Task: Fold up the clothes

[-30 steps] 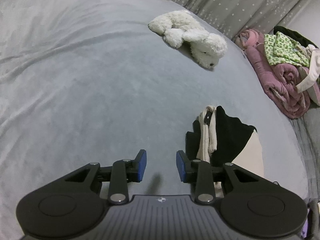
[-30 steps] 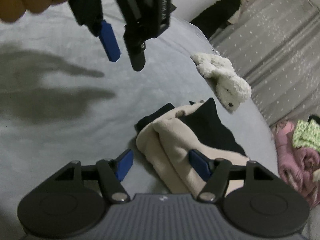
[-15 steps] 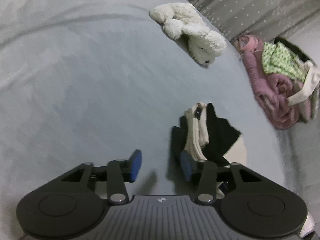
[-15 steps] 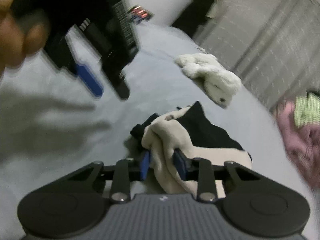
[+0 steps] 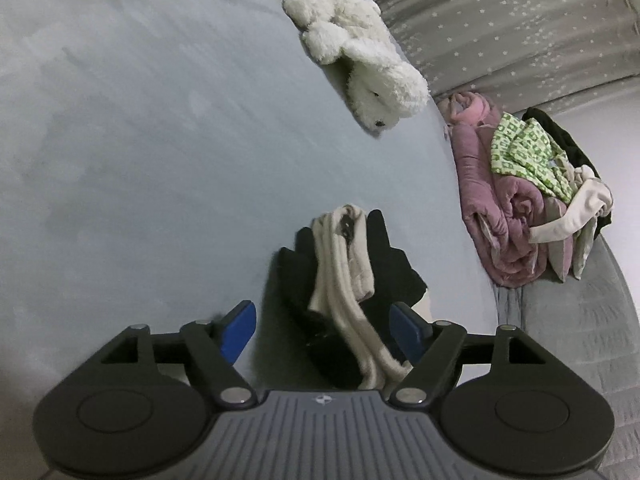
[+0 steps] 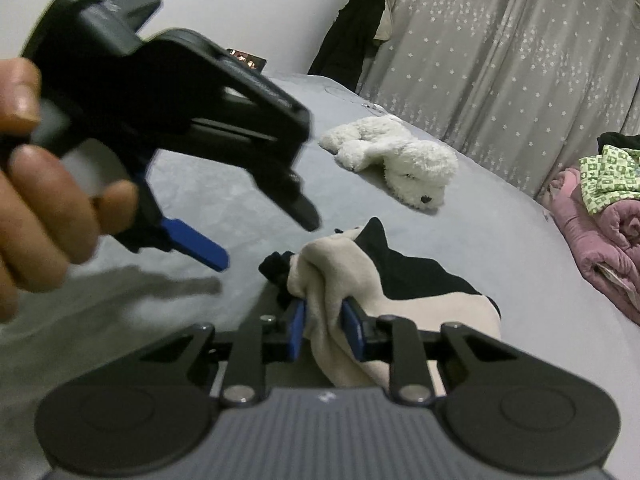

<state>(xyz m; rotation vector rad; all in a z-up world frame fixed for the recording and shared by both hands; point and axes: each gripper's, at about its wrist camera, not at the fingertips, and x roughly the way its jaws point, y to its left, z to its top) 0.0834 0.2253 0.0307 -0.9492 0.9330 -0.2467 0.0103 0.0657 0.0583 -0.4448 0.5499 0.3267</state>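
Observation:
A bunched black and beige garment point(image 5: 348, 264) lies on the grey bed cover point(image 5: 140, 140). My left gripper point(image 5: 322, 322) hangs just over its near end. Its jaws are opening, the cloth lies between the blue pads point(image 5: 239, 326), and they do not press on it. In the right wrist view my right gripper point(image 6: 326, 330) is closing, its pads squeezing a beige fold of the garment point(image 6: 400, 276), which is raised a little off the bed. A hand point(image 6: 44, 208) holds the left gripper point(image 6: 260, 236) above and left of that fold.
A white plush toy point(image 5: 360, 68) point(image 6: 400, 160) lies farther back on the bed. A pile of pink, green-patterned and cream laundry point(image 5: 520, 208) point(image 6: 600, 220) sits at the right edge. A star-print curtain point(image 6: 500, 60) and a hanging dark garment point(image 6: 352, 36) stand behind.
My left gripper's jaws have spread wide and it has moved over the garment, which now lies between them. My right gripper has shut on the beige fold and lifted it slightly.

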